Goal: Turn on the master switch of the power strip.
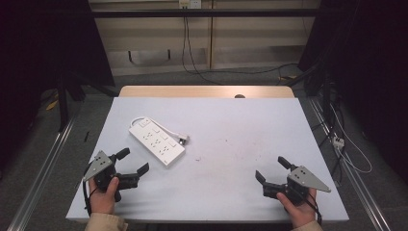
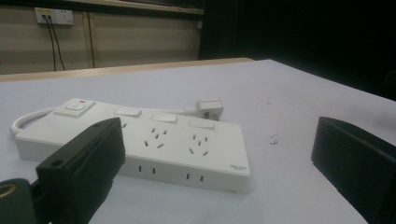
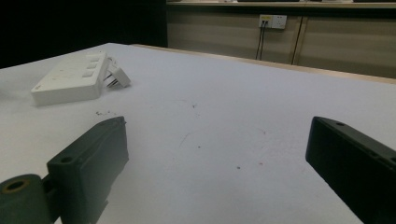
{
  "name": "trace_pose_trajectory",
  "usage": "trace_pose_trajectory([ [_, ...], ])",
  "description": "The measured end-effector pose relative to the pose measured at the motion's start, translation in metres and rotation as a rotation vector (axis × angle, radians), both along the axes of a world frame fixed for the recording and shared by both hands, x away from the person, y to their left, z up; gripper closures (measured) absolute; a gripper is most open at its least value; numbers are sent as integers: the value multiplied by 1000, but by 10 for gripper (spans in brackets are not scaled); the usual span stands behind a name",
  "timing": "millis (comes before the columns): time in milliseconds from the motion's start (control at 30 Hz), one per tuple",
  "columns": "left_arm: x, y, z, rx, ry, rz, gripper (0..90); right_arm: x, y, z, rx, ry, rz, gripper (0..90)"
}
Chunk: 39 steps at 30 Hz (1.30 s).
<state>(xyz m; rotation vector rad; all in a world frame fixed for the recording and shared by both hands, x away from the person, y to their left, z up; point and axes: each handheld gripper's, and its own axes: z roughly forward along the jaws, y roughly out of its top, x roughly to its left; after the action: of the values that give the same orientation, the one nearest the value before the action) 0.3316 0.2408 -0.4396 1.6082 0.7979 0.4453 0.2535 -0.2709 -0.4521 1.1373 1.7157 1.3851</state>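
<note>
While both tools gape, empty — left tool [image 1: 134, 161] | right tool [image 1: 272, 169] | power strip [image 1: 156, 141] cord part-hidden.

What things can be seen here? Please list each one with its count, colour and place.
power strip: one, white, left half of the table, lying flat, nearest the left gripper
cord and plug: one, white, beside the strip, unplugged
table: one, pale grey top with a wooden far edge
wall sockets: two, white, on the far wall, with dark cables plugged in
small white scrap: one, right of the strip
left gripper: one, black, jaws open, near left corner
right gripper: one, black, jaws open, near right corner
hands: two, at the near edge
</note>
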Motion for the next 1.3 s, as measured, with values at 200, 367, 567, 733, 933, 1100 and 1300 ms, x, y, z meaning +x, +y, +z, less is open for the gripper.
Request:
trace_pose_trajectory([
  [200,2,-1,1,13,-4,-1,25,0,0,0,-1,1,4,57],
  [367,4,-2,1,15,-1,0,25,0,0,0,-6,1,8,57],
  [567,6,-3,4,-4,-3,0,25,-1,-1,0,-5,-2,4,58],
  [733,9,-2,6,-20,-1,16,26,-2,-2,0,-5,0,2,57],
  [933,14,0,9,-12,7,58,29,-1,-2,0,0,1,2,58],
  [1100,20,1,11,-11,14,89,35,-1,-2,0,-1,0,5,58],
  [1300,27,-1,11,-21,40,87,34,-1,-1,1,-2,-3,8,60],
])
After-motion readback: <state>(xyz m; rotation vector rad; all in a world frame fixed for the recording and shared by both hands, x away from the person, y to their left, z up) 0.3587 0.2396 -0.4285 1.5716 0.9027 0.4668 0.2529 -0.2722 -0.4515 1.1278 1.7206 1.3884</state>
